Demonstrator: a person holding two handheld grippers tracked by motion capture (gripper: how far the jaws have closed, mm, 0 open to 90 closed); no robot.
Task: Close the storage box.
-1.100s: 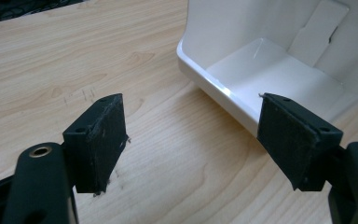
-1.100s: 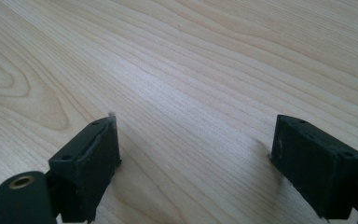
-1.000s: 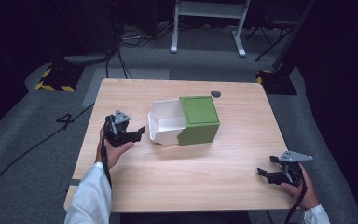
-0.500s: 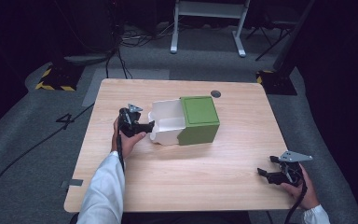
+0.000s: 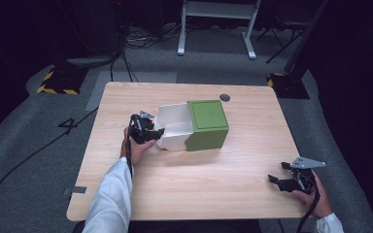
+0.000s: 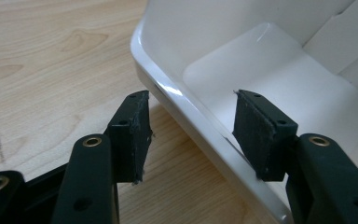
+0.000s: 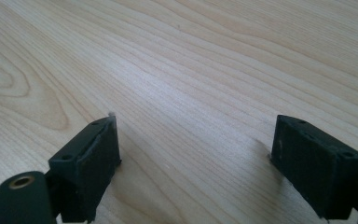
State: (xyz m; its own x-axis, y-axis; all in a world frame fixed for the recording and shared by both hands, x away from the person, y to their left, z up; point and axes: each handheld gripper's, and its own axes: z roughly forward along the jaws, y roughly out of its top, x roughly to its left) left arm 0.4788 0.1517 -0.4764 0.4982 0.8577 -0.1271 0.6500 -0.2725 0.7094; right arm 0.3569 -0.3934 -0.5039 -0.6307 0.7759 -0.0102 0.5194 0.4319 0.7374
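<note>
High view: I sit at a pale wooden table [image 5: 213, 194] with a black two-jaw gripper in each hand. Near the middle of the table stands a green cardboard box sleeve [image 5: 208, 124] with a glossy white inner tray [image 5: 176, 129] slid partway out of its left side. My left gripper [image 5: 151, 131] is right at the tray's outer end, my left hand [image 5: 132, 145] and white sleeve [image 5: 110, 194] reaching in from the bottom edge. Left gripper view: my jaws are spread apart and straddle the tray's rim [image 6: 186, 116], one jaw outside over the wood, the other inside over the tray's floor; neither pad presses on the wall, so nothing is grasped. My right gripper [image 5: 278, 180] lies well apart from the box, near the table's lower right corner, resting in my right hand [image 5: 313, 194]. Right gripper view: its jaws gape wide over bare wood grain, holding nothing. A small dark round disc [image 5: 225, 97] sits near the table's far edge, behind the box.
</note>
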